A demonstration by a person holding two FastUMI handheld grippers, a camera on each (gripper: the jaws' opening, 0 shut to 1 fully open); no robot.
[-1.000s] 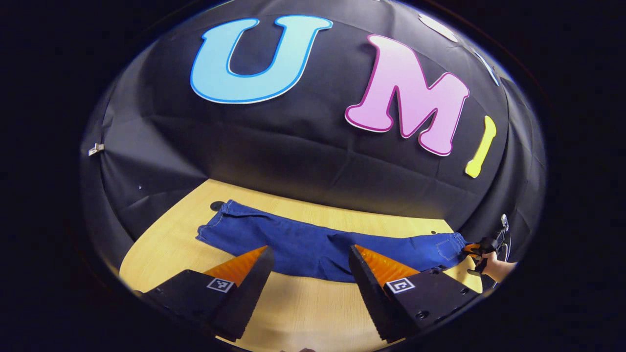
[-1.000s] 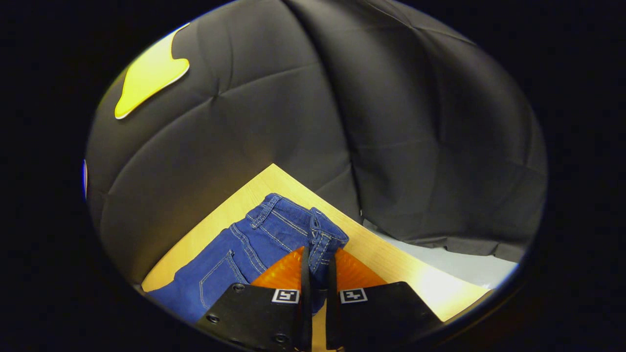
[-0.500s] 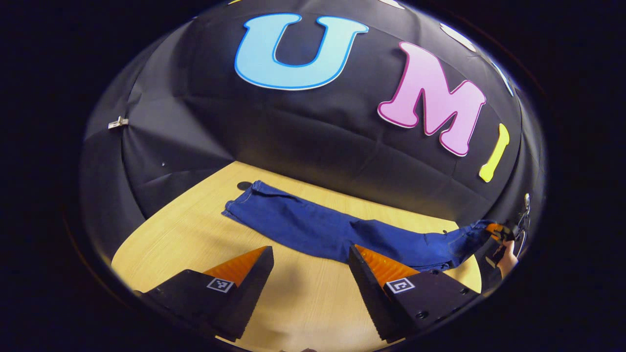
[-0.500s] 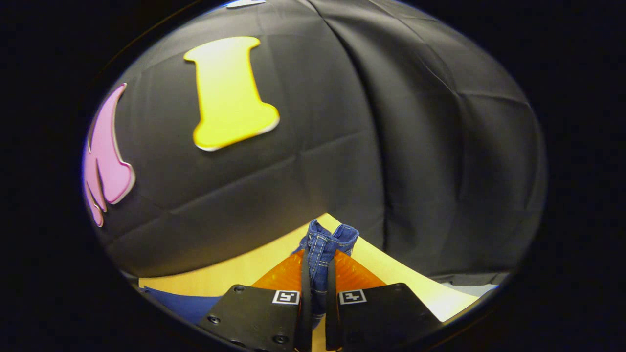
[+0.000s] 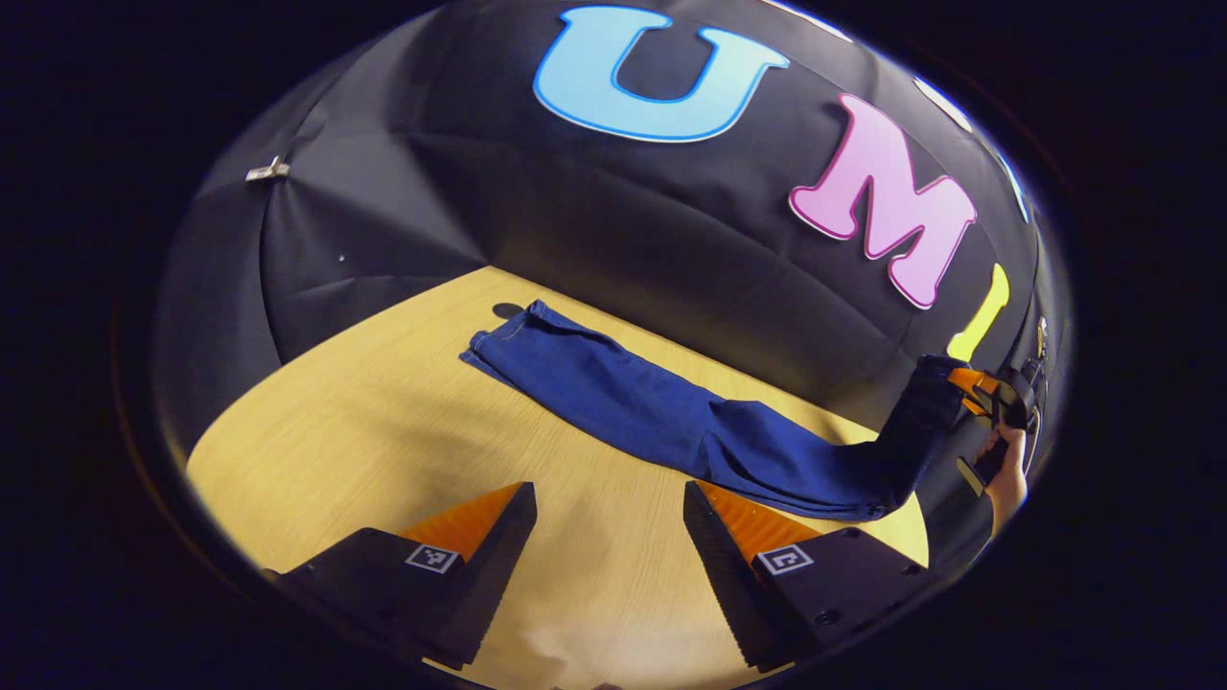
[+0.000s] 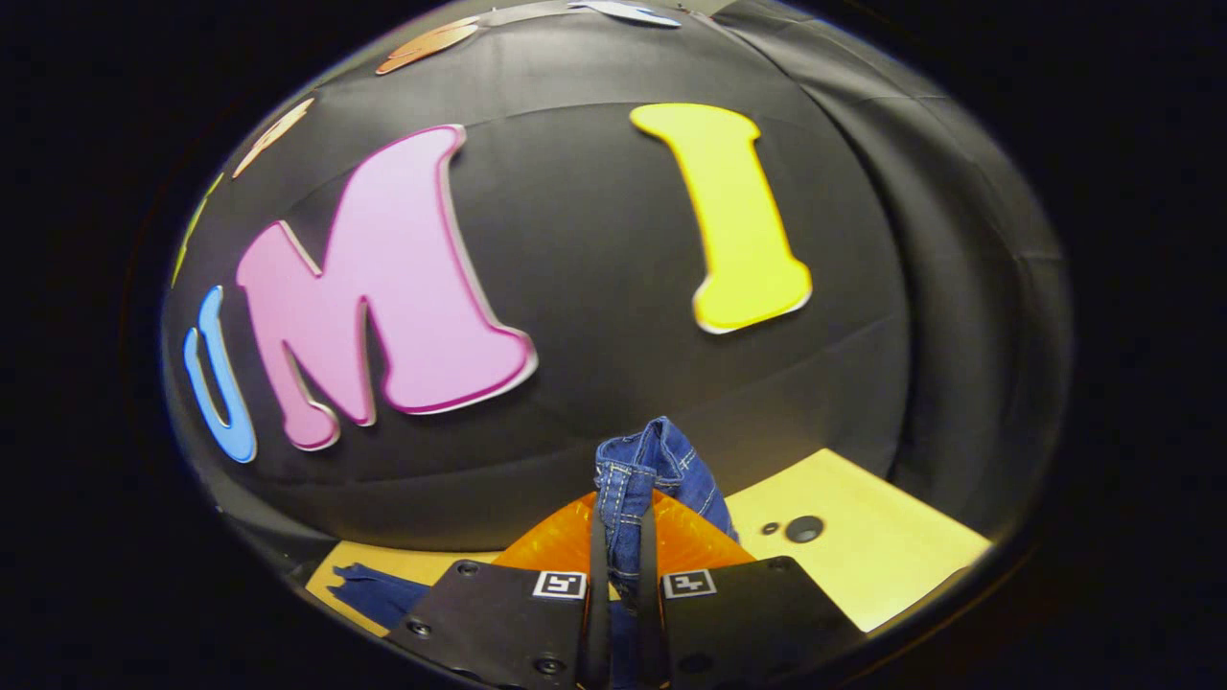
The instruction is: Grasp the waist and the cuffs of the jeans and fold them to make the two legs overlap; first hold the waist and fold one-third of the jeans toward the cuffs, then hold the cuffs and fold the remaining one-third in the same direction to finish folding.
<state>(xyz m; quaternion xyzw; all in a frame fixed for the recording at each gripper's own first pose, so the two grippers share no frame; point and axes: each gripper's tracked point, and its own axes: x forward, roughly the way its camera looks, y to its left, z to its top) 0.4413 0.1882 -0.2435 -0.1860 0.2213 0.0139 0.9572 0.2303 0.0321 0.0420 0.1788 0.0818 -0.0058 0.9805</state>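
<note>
Blue jeans (image 5: 661, 412) lie stretched along the far side of the wooden table (image 5: 383, 431), cuffs (image 5: 503, 331) at the left. Their waist (image 5: 920, 422) hangs lifted off the table at the right, pinched by my right gripper (image 5: 973, 388), which a hand (image 5: 1002, 474) holds. In the right gripper view, the right gripper (image 6: 621, 537) is shut on the bunched waistband (image 6: 647, 465), and the cuff end (image 6: 369, 589) shows low at the left. My left gripper (image 5: 609, 513) hovers open above the table's near side, short of the jeans, with nothing between its fingers.
The black cloth wall (image 5: 613, 230) rises close behind the table. A small dark round spot (image 5: 506, 310) marks the table beside the cuffs. Two dark round spots (image 6: 803, 528) sit on the table's right part in the right gripper view.
My right gripper has raised the waist off the table and swung toward the cuffs. The left gripper view has risen and turned; the left gripper stays open.
</note>
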